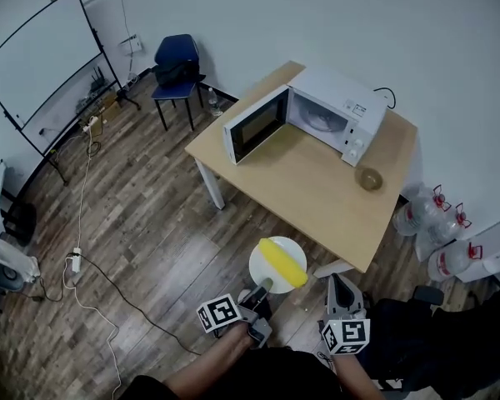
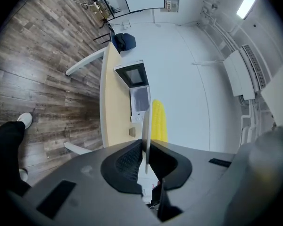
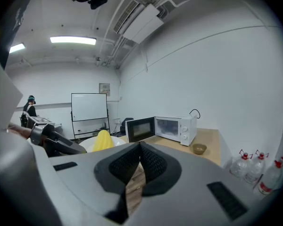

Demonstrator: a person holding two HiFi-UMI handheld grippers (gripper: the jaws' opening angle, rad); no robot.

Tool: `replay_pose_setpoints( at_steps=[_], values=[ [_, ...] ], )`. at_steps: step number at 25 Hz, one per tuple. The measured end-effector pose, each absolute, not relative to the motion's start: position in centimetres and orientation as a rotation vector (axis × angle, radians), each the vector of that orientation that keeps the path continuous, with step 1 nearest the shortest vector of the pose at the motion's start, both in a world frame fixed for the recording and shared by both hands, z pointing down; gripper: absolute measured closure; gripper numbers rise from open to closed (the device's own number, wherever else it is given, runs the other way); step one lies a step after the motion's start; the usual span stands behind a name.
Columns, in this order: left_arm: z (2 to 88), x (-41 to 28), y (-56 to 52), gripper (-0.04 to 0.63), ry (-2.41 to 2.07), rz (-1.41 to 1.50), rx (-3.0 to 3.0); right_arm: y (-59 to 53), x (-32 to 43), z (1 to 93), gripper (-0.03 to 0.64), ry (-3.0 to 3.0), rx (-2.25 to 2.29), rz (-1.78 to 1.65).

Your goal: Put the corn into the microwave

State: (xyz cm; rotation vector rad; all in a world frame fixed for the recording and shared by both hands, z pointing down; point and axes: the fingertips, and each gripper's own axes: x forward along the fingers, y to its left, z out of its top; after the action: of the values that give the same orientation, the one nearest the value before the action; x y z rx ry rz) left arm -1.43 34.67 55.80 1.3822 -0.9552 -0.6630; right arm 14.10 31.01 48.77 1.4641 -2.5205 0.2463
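Observation:
A yellow corn cob (image 1: 283, 262) lies on a round white plate (image 1: 263, 267) held out over the wooden floor, short of the table. My left gripper (image 1: 265, 287) is shut on the plate's near rim. In the left gripper view the plate (image 2: 145, 140) stands edge-on between the jaws, with the corn (image 2: 159, 120) on its far side. The white microwave (image 1: 329, 113) sits at the table's back with its door (image 1: 255, 126) swung open. My right gripper (image 1: 340, 282) hangs to the right of the plate, shut and holding nothing; in its own view its pads meet at the tips (image 3: 140, 145).
A light wooden table (image 1: 317, 190) carries the microwave and a small brown bowl (image 1: 369, 178). Water bottles (image 1: 437, 215) stand on the floor to the right. A blue chair (image 1: 177, 69), a whiteboard (image 1: 42, 65) and cables (image 1: 83, 248) lie to the left.

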Motion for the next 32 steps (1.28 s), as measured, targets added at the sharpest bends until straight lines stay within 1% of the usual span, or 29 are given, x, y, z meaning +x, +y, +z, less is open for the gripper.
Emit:
replay_pose_setpoints(
  at_steps=[6, 12, 20, 32],
  values=[
    [55.2, -4.0, 27.8, 0.571, -0.883, -0.599, 1.416, 25.2, 9.9, 46.5, 0.558, -2.531, 1.541, 0.241],
    [54.8, -6.9, 22.7, 0.571, -0.818, -0.580, 1.425, 21.1, 7.2, 45.6, 0.558, -2.500, 1.638, 0.227],
    [54.8, -9.1, 18.8, 0.569, -0.777, -0.553, 1.441, 18.1, 5.5, 47.0, 0.558, -2.439, 1.680, 0.247],
    [56.8, -9.9, 14.3, 0.569, -0.790, -0.563, 1.385, 14.3, 4.5, 49.1, 0.558, -2.434, 1.672, 0.267]
  ],
)
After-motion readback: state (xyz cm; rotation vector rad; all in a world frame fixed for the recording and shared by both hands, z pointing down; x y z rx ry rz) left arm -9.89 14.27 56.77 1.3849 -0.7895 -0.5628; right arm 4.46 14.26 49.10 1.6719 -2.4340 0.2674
